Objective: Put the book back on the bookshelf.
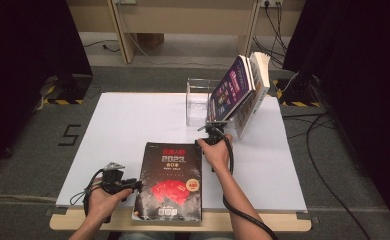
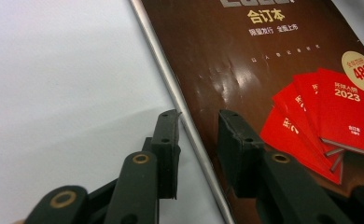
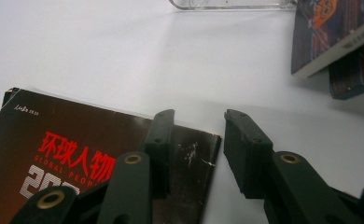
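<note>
- Nearest you, at the front edge of the white table [image 1: 133,120], lies the large dark book [image 1: 170,182], flat and face up, its red-printed cover showing in the left gripper view [image 2: 273,70] and its far corner in the right gripper view [image 3: 77,154].
- Leaning books [image 1: 240,90] stand tilted at the far right of the table, against a clear acrylic stand [image 1: 198,100]; they are well apart from the dark book.
- Your left gripper [image 1: 130,185] sits at the dark book's left edge. Its jaws stand partly open and straddle that edge [image 2: 196,123], one over the table, one over the cover; nothing is gripped.
- Your right gripper [image 1: 210,131] is at the book's far right corner, jaws partly open [image 3: 196,126], one above the corner, one above bare table; it holds nothing.
</note>
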